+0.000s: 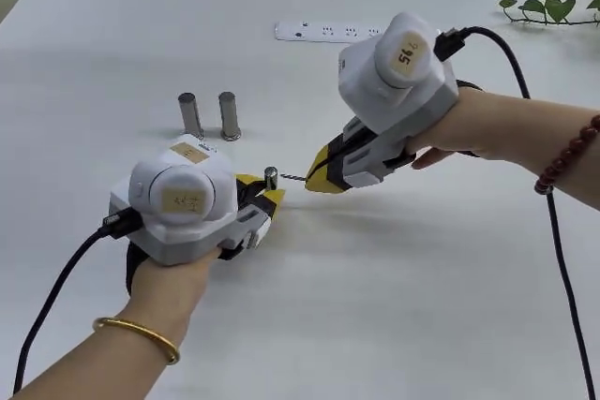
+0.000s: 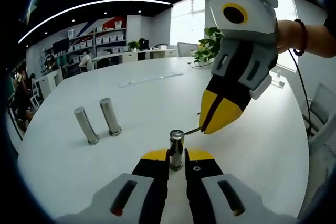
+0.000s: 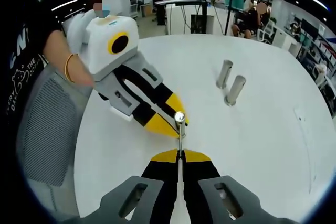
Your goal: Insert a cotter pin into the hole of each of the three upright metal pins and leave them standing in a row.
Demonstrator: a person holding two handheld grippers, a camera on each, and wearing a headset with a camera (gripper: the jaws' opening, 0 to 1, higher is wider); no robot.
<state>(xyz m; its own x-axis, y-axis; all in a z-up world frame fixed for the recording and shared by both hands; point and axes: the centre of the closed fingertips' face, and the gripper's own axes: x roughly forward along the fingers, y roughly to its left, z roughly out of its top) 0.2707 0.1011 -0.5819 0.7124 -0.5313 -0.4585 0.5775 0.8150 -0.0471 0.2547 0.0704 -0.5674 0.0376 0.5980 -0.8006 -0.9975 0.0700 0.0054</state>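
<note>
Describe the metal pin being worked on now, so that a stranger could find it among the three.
On the white table, two metal pins stand free side by side. In front of that pair, apart from it, stands the third pin. It alone is clamped in the left tongs, and the right tongs hold a thin cotter pin pointed at its top.

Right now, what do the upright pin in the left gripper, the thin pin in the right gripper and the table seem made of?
Upright pin: probably steel, brushed grey, with a bright glint on top.
Thin pin: dark wire, likely metal; too small to be sure.
Table: smooth matt white, perhaps laminate; soft shadows, no sharp reflections.
</note>
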